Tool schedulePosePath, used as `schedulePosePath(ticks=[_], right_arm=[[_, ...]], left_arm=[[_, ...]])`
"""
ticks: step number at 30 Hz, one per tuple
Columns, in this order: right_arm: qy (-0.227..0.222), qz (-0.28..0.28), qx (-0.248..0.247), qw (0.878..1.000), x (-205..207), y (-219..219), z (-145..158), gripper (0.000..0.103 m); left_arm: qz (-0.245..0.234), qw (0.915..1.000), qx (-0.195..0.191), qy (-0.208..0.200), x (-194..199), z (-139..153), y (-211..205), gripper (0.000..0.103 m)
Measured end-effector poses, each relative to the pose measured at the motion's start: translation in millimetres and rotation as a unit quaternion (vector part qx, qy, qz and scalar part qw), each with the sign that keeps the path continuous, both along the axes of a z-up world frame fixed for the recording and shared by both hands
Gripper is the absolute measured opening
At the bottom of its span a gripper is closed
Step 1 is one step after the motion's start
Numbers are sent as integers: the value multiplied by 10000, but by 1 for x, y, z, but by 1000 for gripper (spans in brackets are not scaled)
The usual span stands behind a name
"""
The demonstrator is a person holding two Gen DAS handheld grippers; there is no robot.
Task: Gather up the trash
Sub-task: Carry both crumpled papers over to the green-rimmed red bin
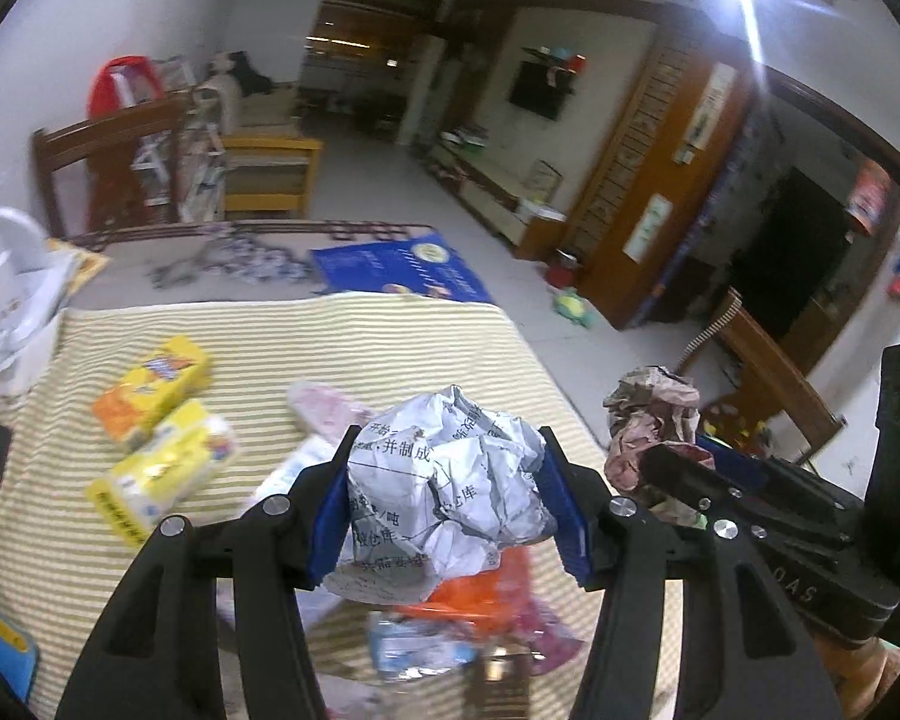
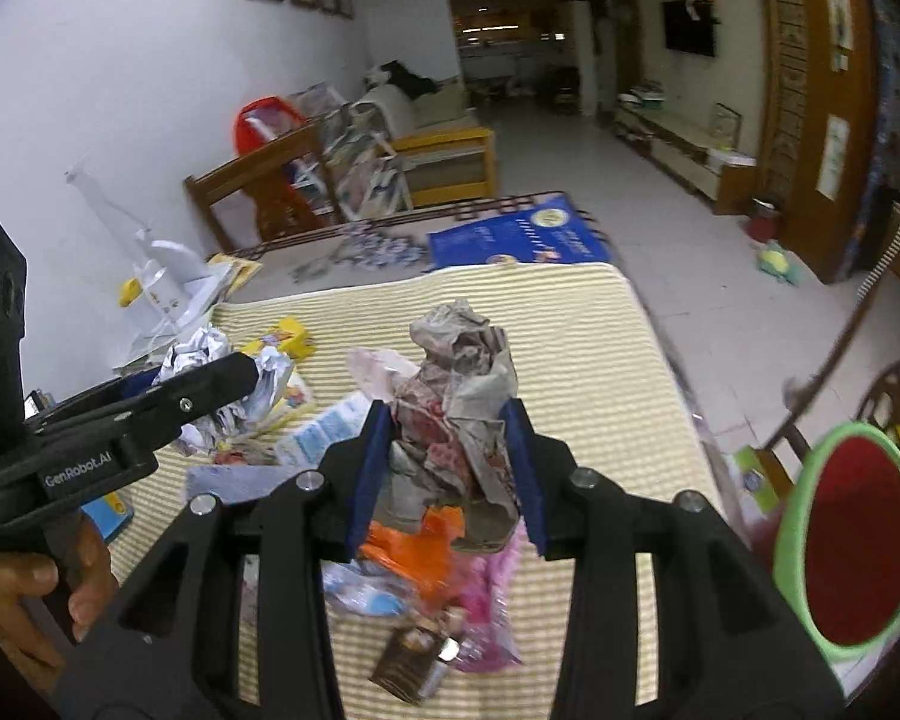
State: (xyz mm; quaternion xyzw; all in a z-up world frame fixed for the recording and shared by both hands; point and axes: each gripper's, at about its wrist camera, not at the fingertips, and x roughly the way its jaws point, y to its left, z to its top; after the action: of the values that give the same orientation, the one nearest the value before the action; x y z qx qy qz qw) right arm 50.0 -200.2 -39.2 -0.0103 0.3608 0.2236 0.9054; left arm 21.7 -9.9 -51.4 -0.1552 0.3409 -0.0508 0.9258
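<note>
The left tongs [image 1: 450,498] are clamped on a crumpled ball of white paper [image 1: 450,480] with black printed words on it. The blue pads [image 1: 330,516] press on both sides of the ball. The ball is held up above the desk [image 1: 360,336], which has a yellow and white striped cloth on it.

The right tongs [image 2: 447,468] are clamped on a crumpled wad of brownish paper [image 2: 459,396] with red marks. This wad sticks up tall between the two blue pads [image 2: 369,474]. It is also lifted above the striped cloth.

The two tongs are near each other, side by side. From the left camera the brownish wad shows off to the right. From the right camera the white ball shows off to the left.

More trash lies on the cloth under the tongs. There is an orange wrapper [image 2: 414,546], a pink plastic wrapper [image 2: 486,606], a small brown packet [image 2: 414,660] and a blurry blue and white wrapper [image 1: 414,648].

Two yellow tissue packs [image 1: 156,414] lie on the cloth to the left, close together. A blue booklet [image 1: 402,267] lies at the far end of the desk.

A bin with a green rim and red inside [image 2: 852,546] sits low on the right side, past the desk edge.
</note>
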Motion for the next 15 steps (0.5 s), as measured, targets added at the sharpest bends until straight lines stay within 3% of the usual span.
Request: schedulePosePath(ticks=[15], right_arm=[[27, -1367, -77, 9906, -3, -122, -8, 40]], left_arm=[[-1072, 9942, -34, 78, 34, 1, -100, 53]])
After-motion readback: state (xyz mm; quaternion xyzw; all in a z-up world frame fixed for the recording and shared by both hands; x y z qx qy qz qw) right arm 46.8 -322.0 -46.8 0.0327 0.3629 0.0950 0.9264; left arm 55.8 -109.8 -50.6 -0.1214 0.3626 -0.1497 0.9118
